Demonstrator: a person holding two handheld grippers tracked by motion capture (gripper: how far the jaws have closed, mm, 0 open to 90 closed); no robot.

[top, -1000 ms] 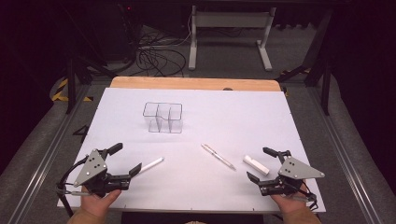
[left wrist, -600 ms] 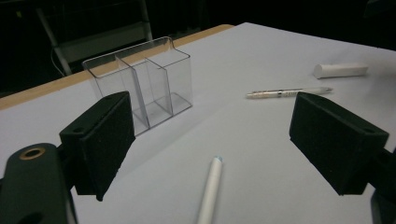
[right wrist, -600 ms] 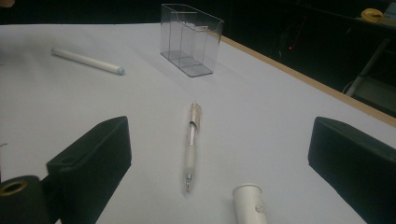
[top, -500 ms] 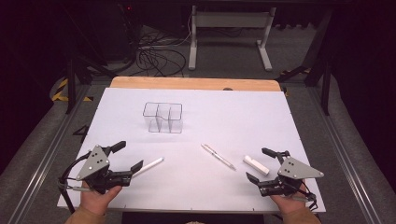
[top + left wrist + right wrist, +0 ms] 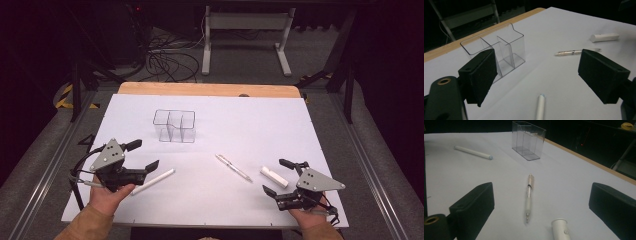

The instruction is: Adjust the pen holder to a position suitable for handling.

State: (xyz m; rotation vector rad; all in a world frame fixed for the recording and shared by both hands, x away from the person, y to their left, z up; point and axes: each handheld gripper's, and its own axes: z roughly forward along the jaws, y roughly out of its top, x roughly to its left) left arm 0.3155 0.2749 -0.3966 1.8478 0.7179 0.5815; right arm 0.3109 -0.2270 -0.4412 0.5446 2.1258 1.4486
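Three light, stiff writing things lie loose: a long white marker (image 5: 153,181) just ahead of the left tongs (image 5: 142,155), a clear pen (image 5: 233,167) and a short white cylinder (image 5: 273,177) ahead of the right tongs (image 5: 278,176). Both tongs gape, holding nothing. Each should roll easily, so take it mid-barrel. A clear plastic three-cell holder (image 5: 174,126) stands well beyond on the smooth white bench (image 5: 260,120), dark room around.

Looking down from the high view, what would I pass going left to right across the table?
Left gripper → long white stick → clear divided box → pen → short white tube → right gripper.
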